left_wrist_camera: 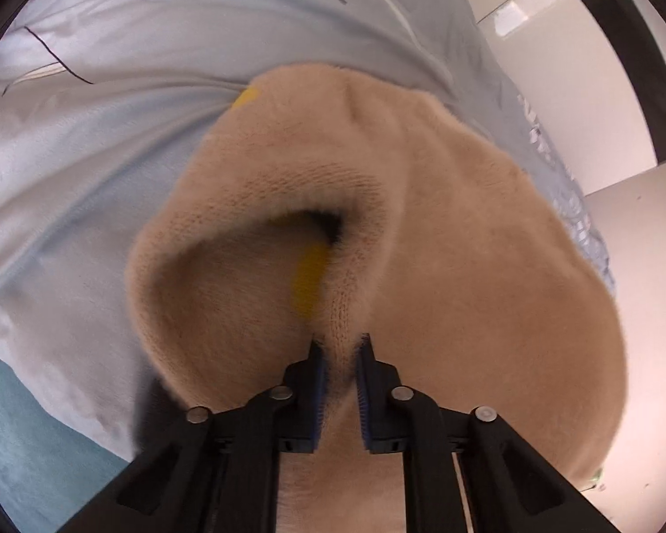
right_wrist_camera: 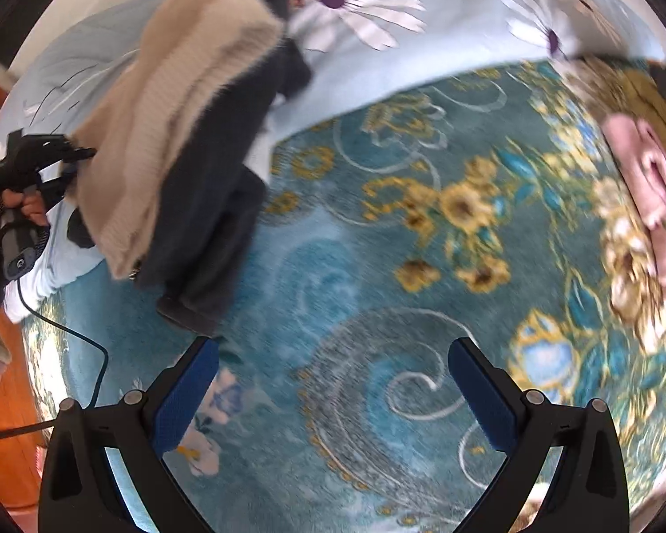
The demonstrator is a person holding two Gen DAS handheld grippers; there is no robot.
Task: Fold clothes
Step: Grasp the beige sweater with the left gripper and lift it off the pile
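Your left tool pinches one thin fold of the sweater, which hangs above the bedsheet; your right tool gapes empty over the carpet. That fold may slip free.

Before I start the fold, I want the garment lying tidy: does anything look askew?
Yes. The beige-and-dark sweater hangs bunched from the left gripper, its lower end trailing off the pale blue sheet toward the teal carpet. The right gripper is open, holding nothing.
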